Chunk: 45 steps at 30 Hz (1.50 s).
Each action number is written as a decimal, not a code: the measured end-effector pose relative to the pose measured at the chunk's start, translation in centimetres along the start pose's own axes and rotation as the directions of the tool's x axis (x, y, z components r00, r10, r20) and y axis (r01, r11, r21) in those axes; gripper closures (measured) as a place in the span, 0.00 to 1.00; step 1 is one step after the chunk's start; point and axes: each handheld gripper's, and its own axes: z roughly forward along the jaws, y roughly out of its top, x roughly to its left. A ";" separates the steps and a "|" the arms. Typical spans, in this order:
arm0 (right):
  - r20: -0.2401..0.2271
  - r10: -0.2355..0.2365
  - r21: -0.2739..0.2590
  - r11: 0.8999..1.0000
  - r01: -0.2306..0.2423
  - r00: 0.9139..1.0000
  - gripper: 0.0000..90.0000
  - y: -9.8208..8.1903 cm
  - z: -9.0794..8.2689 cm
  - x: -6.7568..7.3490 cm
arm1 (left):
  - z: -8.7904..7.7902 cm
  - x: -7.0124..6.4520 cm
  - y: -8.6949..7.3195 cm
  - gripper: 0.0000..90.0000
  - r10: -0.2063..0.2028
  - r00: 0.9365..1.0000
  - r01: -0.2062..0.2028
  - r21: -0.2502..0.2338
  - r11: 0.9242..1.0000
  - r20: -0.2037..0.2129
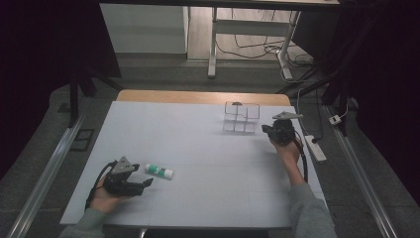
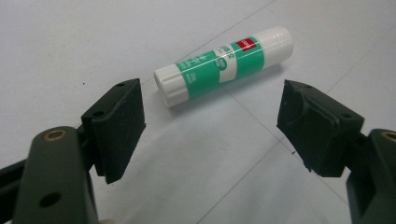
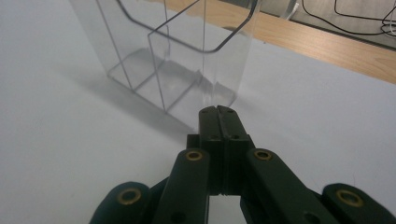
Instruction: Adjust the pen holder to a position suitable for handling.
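Glue stick (image 2: 224, 65) lies on the white table (image 1: 198, 148), lower left in the high view, just ahead of the left gripper (image 1: 148, 183), whose 2 jaws stand apart: the reach step, I judge. Next: advance and close. Right gripper (image 3: 218, 112), jaws pressed together on nothing, nearly touches the clear organizer (image 3: 177, 60); its compartments are clearest in the right gripper view.
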 end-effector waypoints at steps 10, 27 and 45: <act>0.028 0.056 -0.005 0.998 -0.056 0.998 0.98 1.4 1.9 -1.3 | -0.1 0.1 0.0 0.26 0.004 1.000 -0.004 -0.005 1.000 0.011; 0.013 0.070 0.022 0.997 -0.070 0.997 0.99 2.1 4.0 -2.7 | -0.1 0.3 -0.2 0.26 0.012 1.000 -0.012 -0.001 1.000 0.010; -0.018 0.068 0.025 0.997 -0.068 0.998 0.99 2.0 4.7 -2.6 | -0.1 0.3 -0.2 0.26 0.020 1.000 -0.020 0.001 1.000 -0.002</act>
